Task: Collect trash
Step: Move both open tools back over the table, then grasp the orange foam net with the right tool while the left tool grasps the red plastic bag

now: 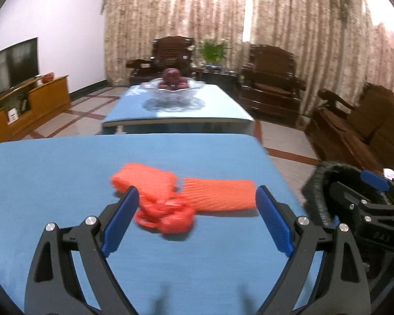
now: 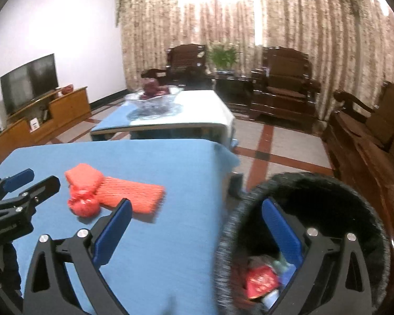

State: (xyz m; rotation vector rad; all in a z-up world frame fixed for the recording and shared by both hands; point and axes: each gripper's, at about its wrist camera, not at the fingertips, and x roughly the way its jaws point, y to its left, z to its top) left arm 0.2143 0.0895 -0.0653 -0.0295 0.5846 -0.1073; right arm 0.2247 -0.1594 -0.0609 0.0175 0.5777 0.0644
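Left tongs (spread wide) face orange netting.

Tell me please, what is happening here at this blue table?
A person is collecting trash with two hand-held grippers. The left hand-held gripper is open and approaches the orange foam net and the red crumpled bag lying together on the blue table; it holds nothing. The right hand-held gripper is also open and empty, above the black trash bin beside the table. The bin already holds a red wrapper and other scraps.
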